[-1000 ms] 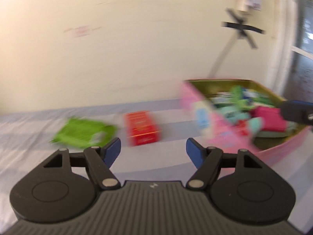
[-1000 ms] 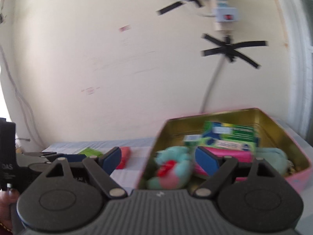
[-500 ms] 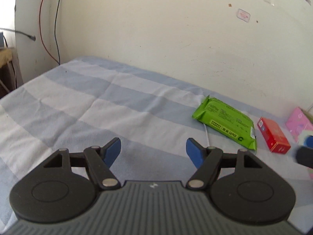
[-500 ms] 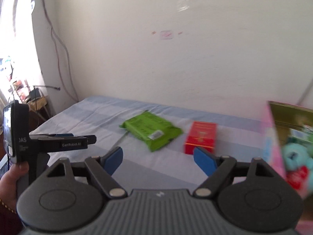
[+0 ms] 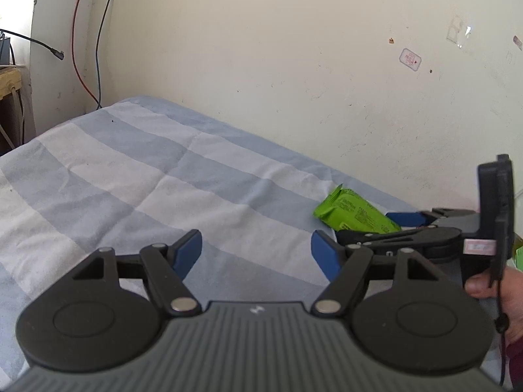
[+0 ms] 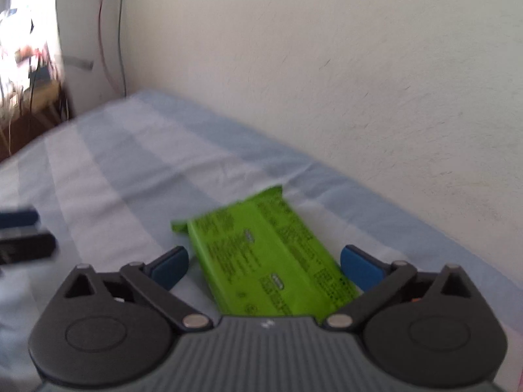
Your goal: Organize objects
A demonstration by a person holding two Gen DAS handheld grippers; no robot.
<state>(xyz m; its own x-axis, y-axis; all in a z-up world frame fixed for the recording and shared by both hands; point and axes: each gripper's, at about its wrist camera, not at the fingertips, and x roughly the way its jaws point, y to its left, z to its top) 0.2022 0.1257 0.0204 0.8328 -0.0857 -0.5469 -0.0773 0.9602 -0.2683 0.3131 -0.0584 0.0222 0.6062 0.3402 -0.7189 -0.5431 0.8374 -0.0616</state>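
Blue-striped bedsheet (image 5: 137,170) is seen under both grippers, with a cream wall (image 5: 261,65) behind. On the left, the left gripper (image 5: 256,254) is held partly open over bare sheet, with nothing between its blue pads (image 5: 188,253).

Right of it, the green wipes pack (image 6: 264,261) lies flat on the sheet near the wall. It is straddled by the right gripper (image 6: 263,266), whose jaws are opening to their widest. The pack sits between the pads, not pressed by them as far as can be told.

Step judged: reach for the pack, grasp not yet made. Next, the jaws need lowering over the pack's sides and closing on it. The soft pack may crumple.

Against the earlier frames, the pink tin and red box are no longer in view. The pack is now seen much closer in the right view, and the right jaws are wider. The left opening is unchanged.
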